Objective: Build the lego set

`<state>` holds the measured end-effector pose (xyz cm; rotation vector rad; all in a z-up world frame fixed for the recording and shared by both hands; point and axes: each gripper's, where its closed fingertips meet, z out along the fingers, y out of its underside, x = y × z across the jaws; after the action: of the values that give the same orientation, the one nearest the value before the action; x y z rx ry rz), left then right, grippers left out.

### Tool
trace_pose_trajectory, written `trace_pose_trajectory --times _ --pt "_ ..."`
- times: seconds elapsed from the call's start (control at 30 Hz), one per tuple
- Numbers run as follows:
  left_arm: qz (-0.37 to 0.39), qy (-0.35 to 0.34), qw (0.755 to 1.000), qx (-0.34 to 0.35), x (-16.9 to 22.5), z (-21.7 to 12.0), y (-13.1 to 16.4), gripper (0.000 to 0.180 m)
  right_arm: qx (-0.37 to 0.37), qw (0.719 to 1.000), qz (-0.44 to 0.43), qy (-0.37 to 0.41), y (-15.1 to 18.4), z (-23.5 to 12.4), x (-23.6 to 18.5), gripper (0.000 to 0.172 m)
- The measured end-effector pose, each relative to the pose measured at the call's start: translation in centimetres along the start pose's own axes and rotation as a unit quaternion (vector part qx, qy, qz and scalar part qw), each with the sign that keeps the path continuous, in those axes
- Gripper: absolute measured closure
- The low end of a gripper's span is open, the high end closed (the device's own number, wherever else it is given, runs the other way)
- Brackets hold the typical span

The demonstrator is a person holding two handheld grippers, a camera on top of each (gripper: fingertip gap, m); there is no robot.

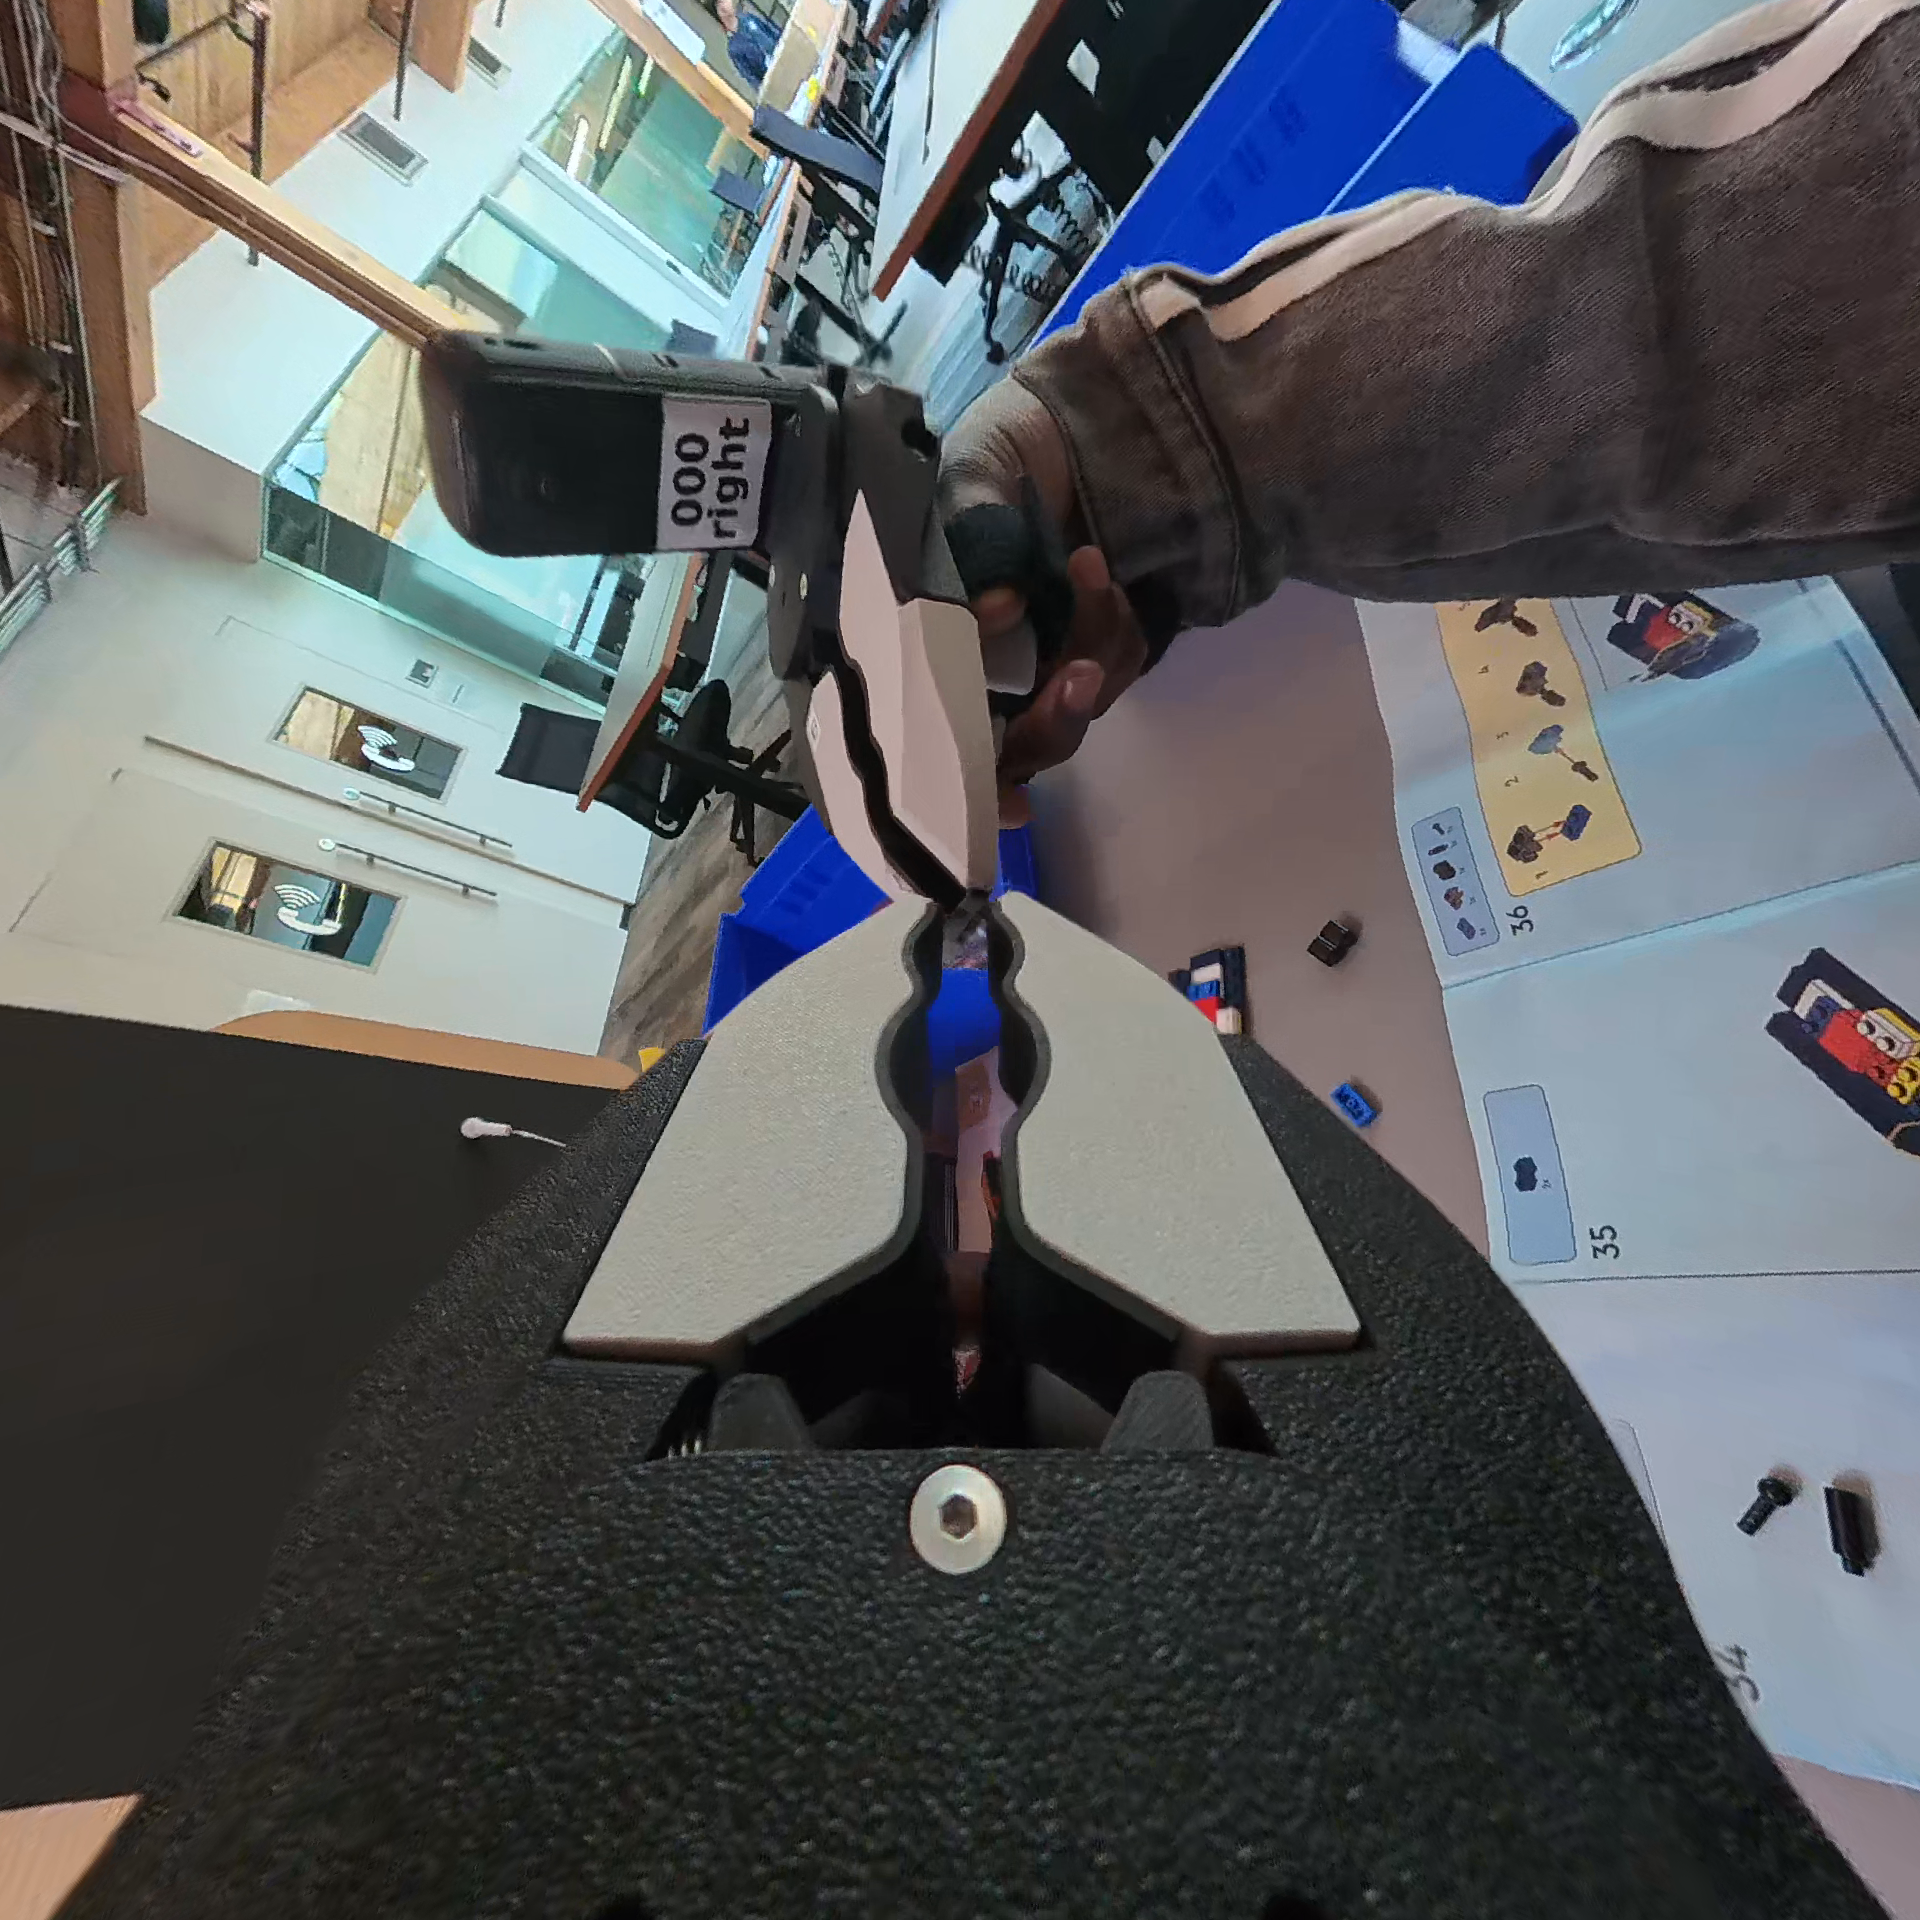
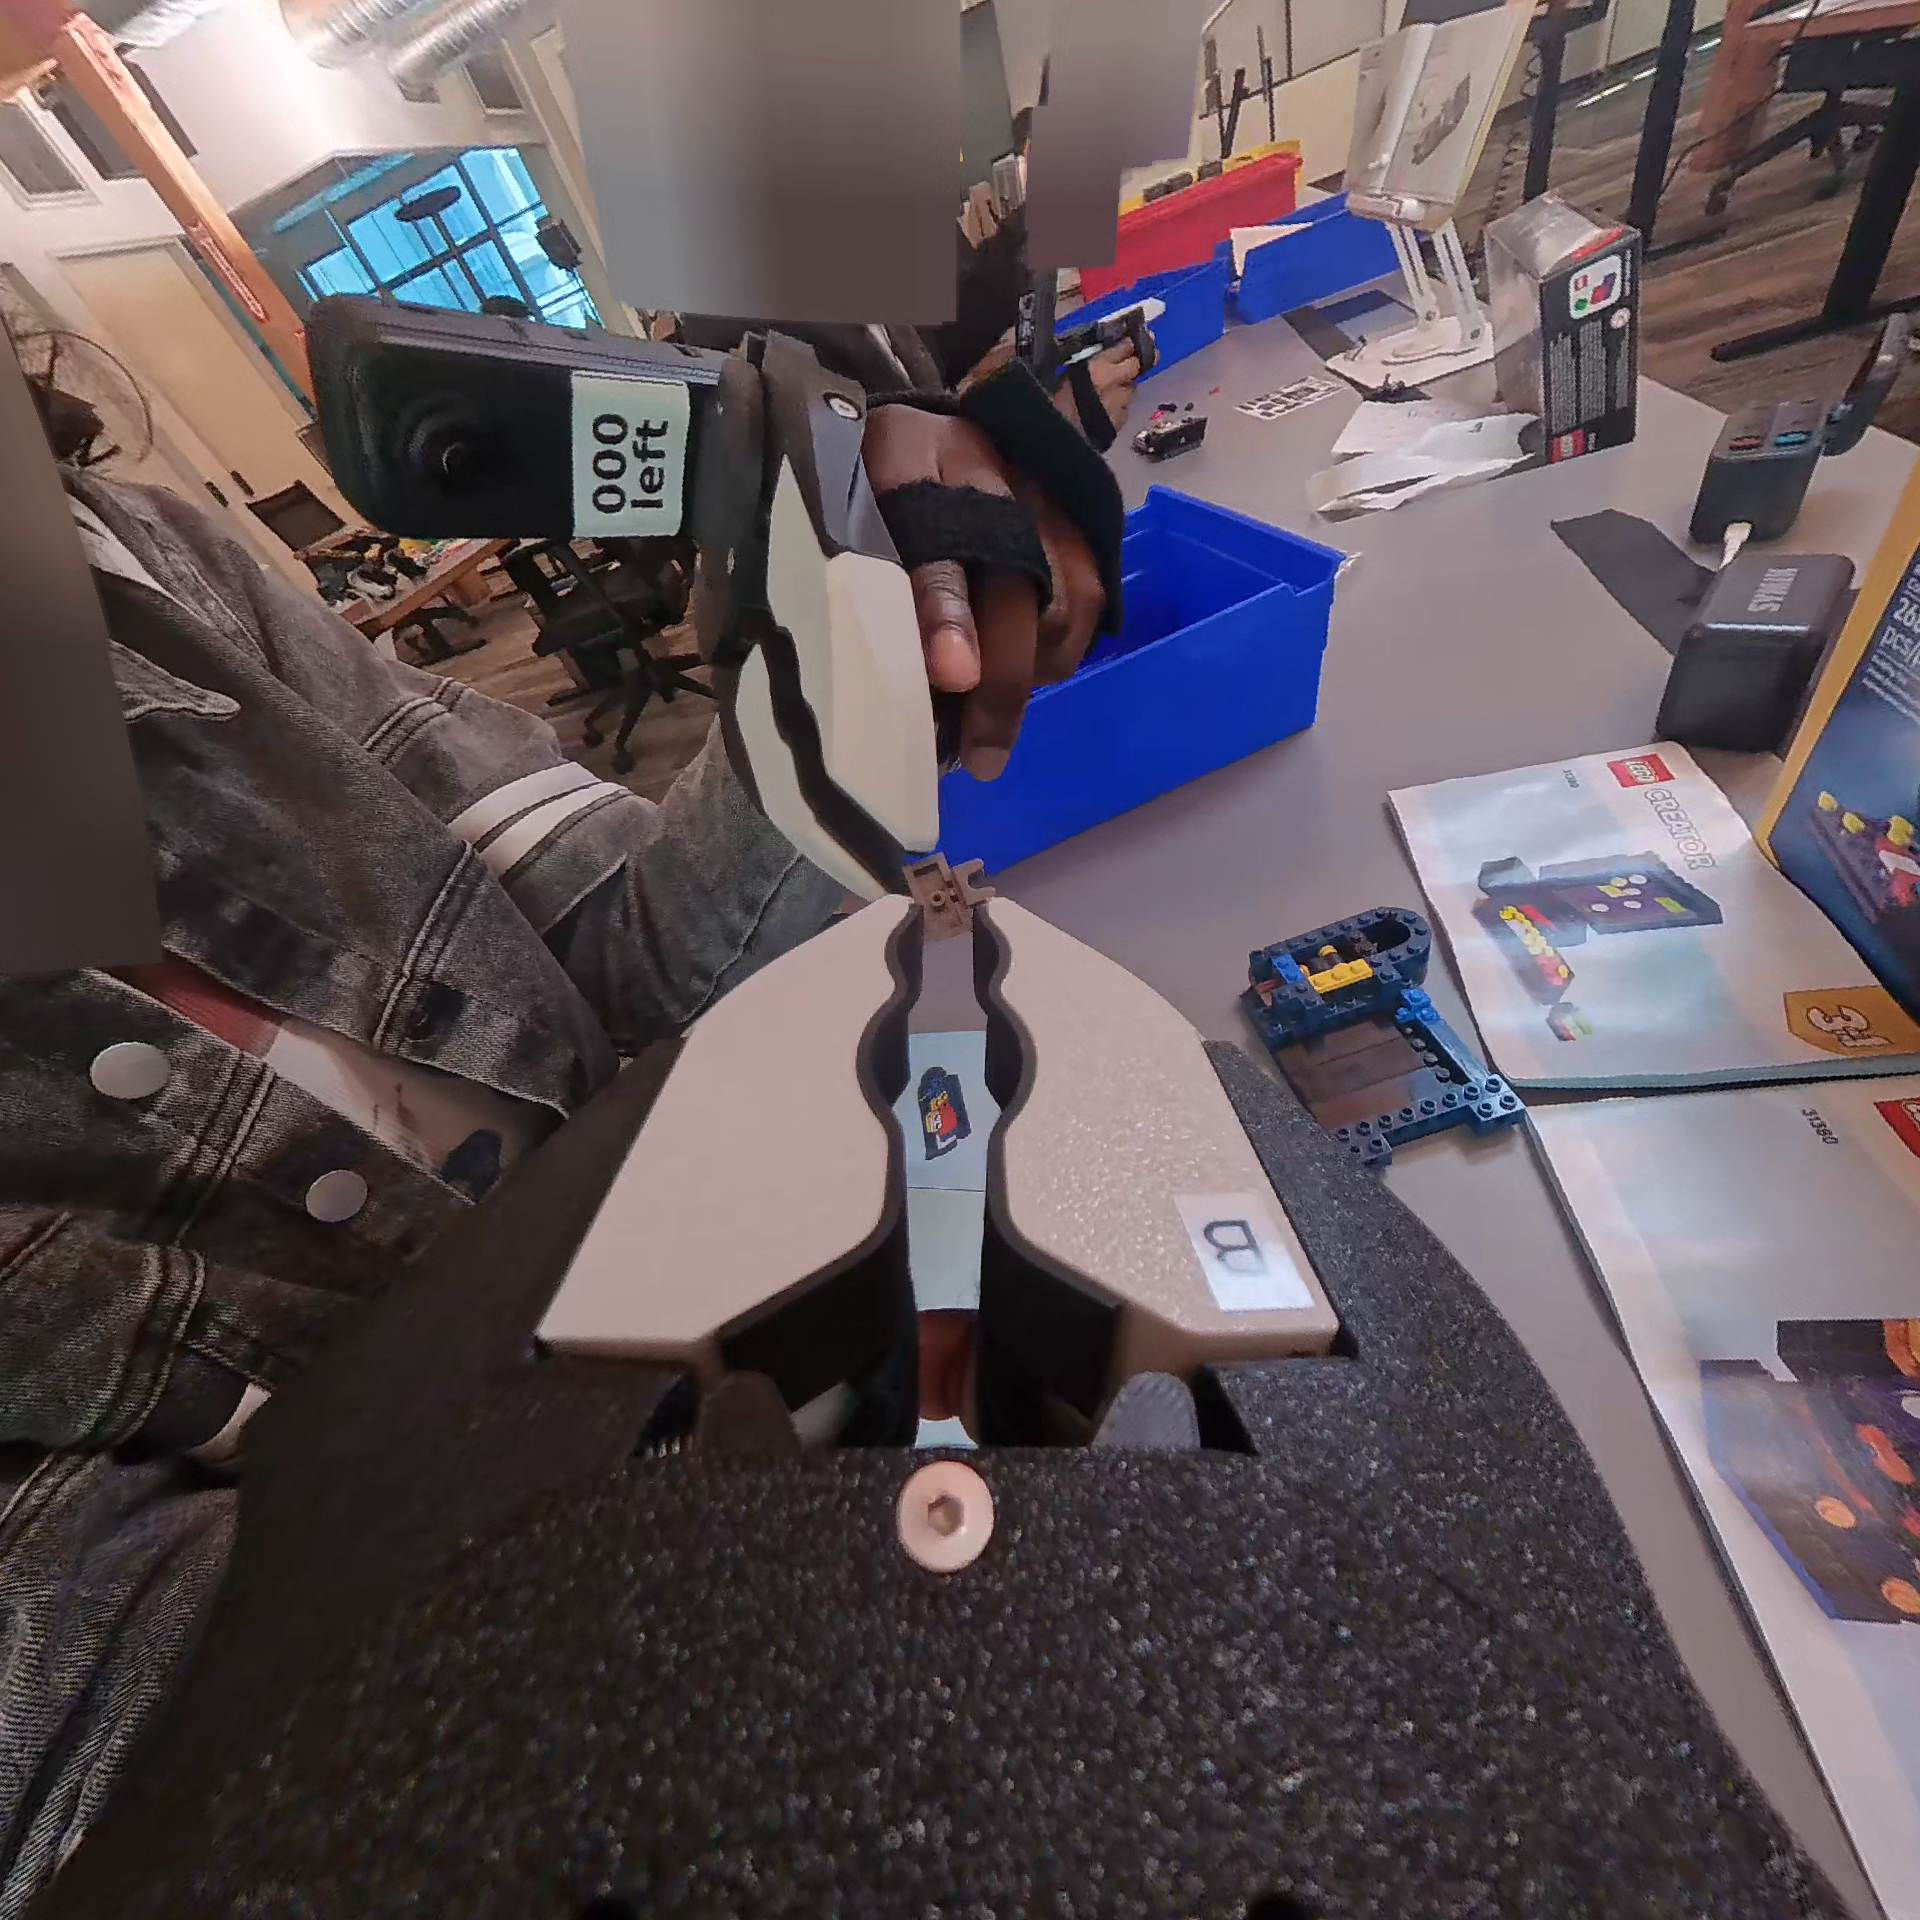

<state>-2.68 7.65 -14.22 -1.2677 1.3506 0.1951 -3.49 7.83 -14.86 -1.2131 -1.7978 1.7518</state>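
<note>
Pinching a small tan-brown plastic brick piece (image 2: 943, 896) mid-frame, your right tongs (image 2: 945, 909) are narrow and clamped on it. Your left tongs (image 1: 961, 920) meet it tip to tip, nearly shut on its other end, above the grey worktop (image 2: 1455, 644).

Wood floor (image 1: 665, 935), desks (image 1: 644, 707), glass partitions (image 1: 623, 156).

Grey table (image 2: 1403, 665), blue bin (image 2: 1164, 717), booklets (image 2: 1621, 914)

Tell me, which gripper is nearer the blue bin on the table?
Left. The left gripper hangs just in front of the blue bin; the right gripper meets it from the near side, farther back.
</note>
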Motion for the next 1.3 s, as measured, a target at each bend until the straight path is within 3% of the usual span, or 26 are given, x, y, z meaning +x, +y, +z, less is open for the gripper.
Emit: trace_pose_trajectory --times 0.43,0.57,0.67,0.73,0.77,0.83,0.87,0.97,1.0,1.03,1.07,1.17,1.3 --pt "0.012 0.014 0.999 -0.039 0.4 0.6 1.1 0.177 0.003 1.0 0.004 0.023 -0.2 -0.2 0.5 0.164" --pt "-0.055 -0.008 0.998 0.006 -0.9 0.6 0.2 0.177 0.042 0.998 -0.026 0.033 -1.7 -0.9 0.2 0.163" --pt "-0.155 -0.06 0.982 0.086 -3.7 0.1 -0.8 0.177 0.117 0.987 -0.098 0.059 -4.5 -1.7 -0.2 0.158" --pt "-0.266 -0.144 0.941 0.153 -7.4 -1.0 -0.7 0.177 0.182 0.963 -0.168 0.109 -6.9 -2.8 -0.3 0.156" --pt "-0.343 -0.187 0.902 0.185 -9.3 -1.8 -0.1 0.177 0.219 0.942 -0.213 0.142 -8.3 -3.6 -0.6 0.156" --pt "-0.485 -0.206 0.802 0.281 -11.4 -3.2 0.5 0.177 0.293 0.888 -0.289 0.206 -10.6 -5.3 -1.5 0.159" --pt "-0.547 -0.202 0.74 0.334 -12.1 -3.8 1.0 0.177 0.306 0.868 -0.318 0.227 -11.1 -5.7 -1.9 0.16" --pt "-0.679 -0.137 0.561 0.454 -12.9 -4.6 2.4 0.177 0.249 0.837 -0.384 0.299 -10.8 -5.0 -1.2 0.157" --pt "-0.701 -0.117 0.512 0.482 -13.0 -4.8 2.7 0.177 0.217 0.827 -0.404 0.326 -10.5 -4.5 -0.6 0.155" --pt "-0.718 -0.101 0.479 0.495 -13.0 -4.7 3.0 0.177 0.185 0.816 -0.423 0.349 -10.3 -3.9 -0.1 0.153" --pt "-0.728 -0.095 0.469 0.491 -12.8 -4.4 3.1 0.177 0.158 0.805 -0.437 0.369 -10.1 -3.3 0.5 0.152" --pt "-0.724 -0.095 0.485 0.481 -12.6 -3.8 2.3 0.177 0.111 0.784 -0.463 0.398 -10.1 -1.2 1.5 0.152" --pt "-0.722 -0.08 0.503 0.469 -12.4 -3.5 1.5 0.177 0.129 0.741 -0.471 0.461 -11.5 -0.7 2.5 0.156"
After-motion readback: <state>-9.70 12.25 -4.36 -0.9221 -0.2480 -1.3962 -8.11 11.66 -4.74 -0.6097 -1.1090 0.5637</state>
